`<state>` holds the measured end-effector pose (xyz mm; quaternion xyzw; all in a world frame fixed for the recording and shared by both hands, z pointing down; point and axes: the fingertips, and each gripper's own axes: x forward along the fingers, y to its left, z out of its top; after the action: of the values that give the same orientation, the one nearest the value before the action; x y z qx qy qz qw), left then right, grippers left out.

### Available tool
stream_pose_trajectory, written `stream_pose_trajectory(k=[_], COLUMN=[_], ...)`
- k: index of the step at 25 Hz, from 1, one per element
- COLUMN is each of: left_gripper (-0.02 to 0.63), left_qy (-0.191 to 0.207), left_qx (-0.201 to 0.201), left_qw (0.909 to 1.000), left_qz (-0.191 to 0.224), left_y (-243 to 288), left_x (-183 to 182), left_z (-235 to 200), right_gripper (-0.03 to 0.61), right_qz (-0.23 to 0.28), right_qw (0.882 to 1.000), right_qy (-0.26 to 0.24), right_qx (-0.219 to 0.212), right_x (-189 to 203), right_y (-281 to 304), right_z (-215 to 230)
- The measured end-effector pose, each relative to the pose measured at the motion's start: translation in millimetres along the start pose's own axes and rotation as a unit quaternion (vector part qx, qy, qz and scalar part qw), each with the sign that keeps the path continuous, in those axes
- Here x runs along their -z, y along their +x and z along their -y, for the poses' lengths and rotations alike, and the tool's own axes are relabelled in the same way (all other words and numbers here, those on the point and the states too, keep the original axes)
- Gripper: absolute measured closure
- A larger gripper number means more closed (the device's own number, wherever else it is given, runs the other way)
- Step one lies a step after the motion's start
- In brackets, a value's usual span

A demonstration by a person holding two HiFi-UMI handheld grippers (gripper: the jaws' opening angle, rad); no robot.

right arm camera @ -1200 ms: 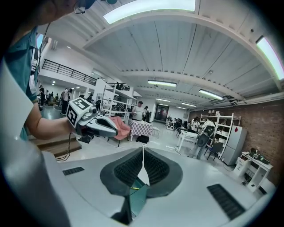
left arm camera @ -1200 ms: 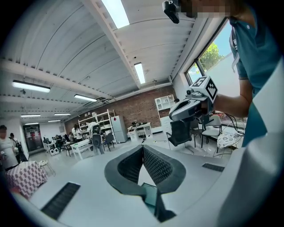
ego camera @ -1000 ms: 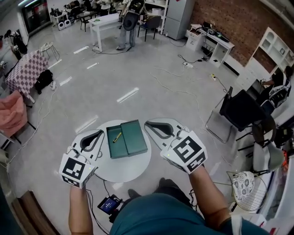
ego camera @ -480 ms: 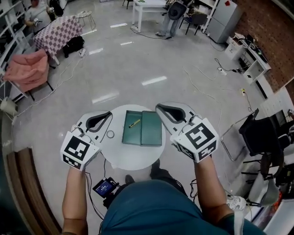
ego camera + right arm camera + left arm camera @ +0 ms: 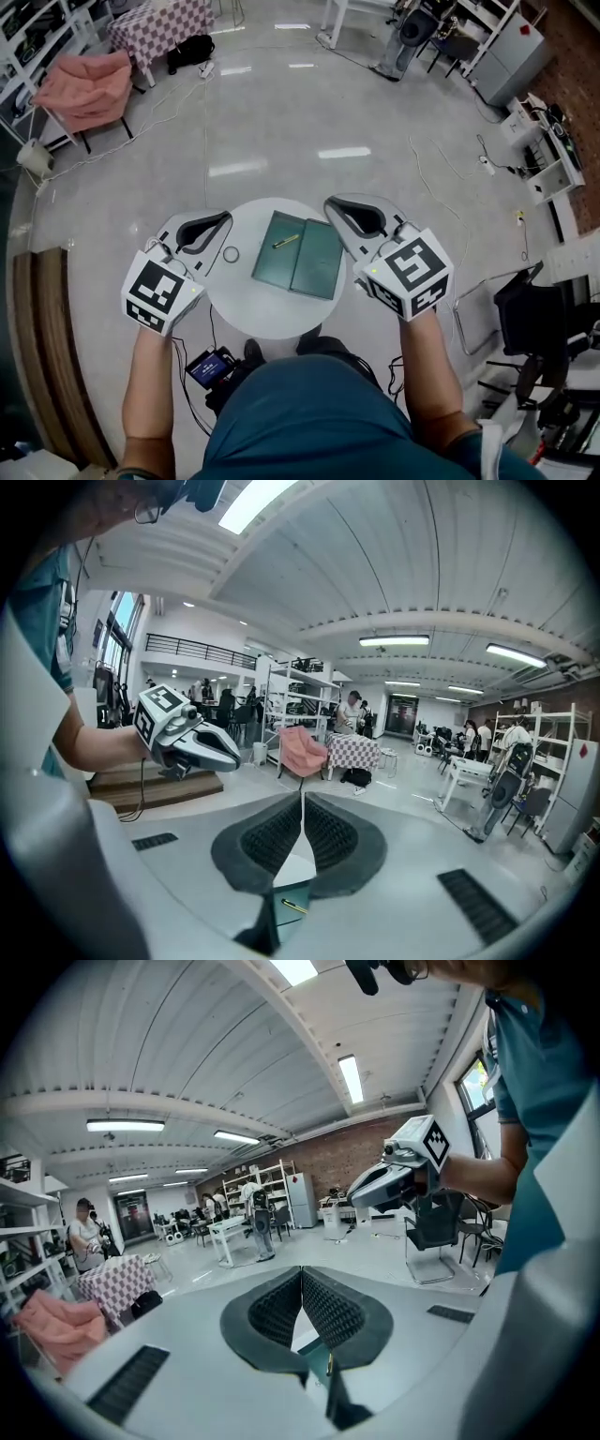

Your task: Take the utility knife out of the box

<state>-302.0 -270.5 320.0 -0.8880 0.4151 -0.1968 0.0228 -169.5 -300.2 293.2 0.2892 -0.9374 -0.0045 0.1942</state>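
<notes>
An open dark green box [image 5: 302,257] lies on a small round white table [image 5: 267,314]. A yellow utility knife [image 5: 286,241] rests in its left half. My left gripper [image 5: 228,217] hovers over the table's left edge, shut with nothing in it. My right gripper [image 5: 327,201] is at the box's far right corner, its pads also pressed together and empty. In the left gripper view the shut pads [image 5: 302,1271] point across at the right gripper [image 5: 375,1185]. Below the shut pads [image 5: 302,801] of the right gripper view, the box [image 5: 292,892] and knife [image 5: 294,907] show.
A small metal ring [image 5: 231,254] lies on the table left of the box. On the floor near my feet is a black device with a blue screen [image 5: 211,367] and cables. A dark chair [image 5: 517,302] stands right, a wooden platform [image 5: 42,356] left.
Both grippers have come forward and lower beside the box, still shut. The head view has swung, so the table sits more centred. The box and knife have not moved.
</notes>
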Motion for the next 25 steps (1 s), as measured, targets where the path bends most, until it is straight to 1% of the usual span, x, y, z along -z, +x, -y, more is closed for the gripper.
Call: stream_pose_trajectory(k=[7,13,21,25], left_gripper=[0.595,0.595,0.594,0.594], left_qy=[-0.021,-0.029,-0.04,-0.048], left_qx=[-0.005,0.003,0.03,0.048], left_qw=[0.9995,0.9983,0.9941,0.9906], left_qz=[-0.024,-0.05,-0.097,-0.119], left_y=[39.4,86.0,164.6,210.1], left_x=[29.6,44.8,100.3,125.9], left_z=[-1.4,-5.8,-18.4,-7.1], right_gripper=[0.538,0.539,0.54,0.538], right_qz=[-0.012,-0.022,-0.042,-0.05], right_qw=[1.0,0.999,0.997,0.996], right_qy=[0.011,0.031,0.064,0.079], right_qx=[-0.023,-0.024,-0.019,-0.015], right_x=[35.0,65.4,127.2,163.3], right_y=[23.1,32.4,64.8,65.8], right_z=[26.5,67.1,116.8,143.5])
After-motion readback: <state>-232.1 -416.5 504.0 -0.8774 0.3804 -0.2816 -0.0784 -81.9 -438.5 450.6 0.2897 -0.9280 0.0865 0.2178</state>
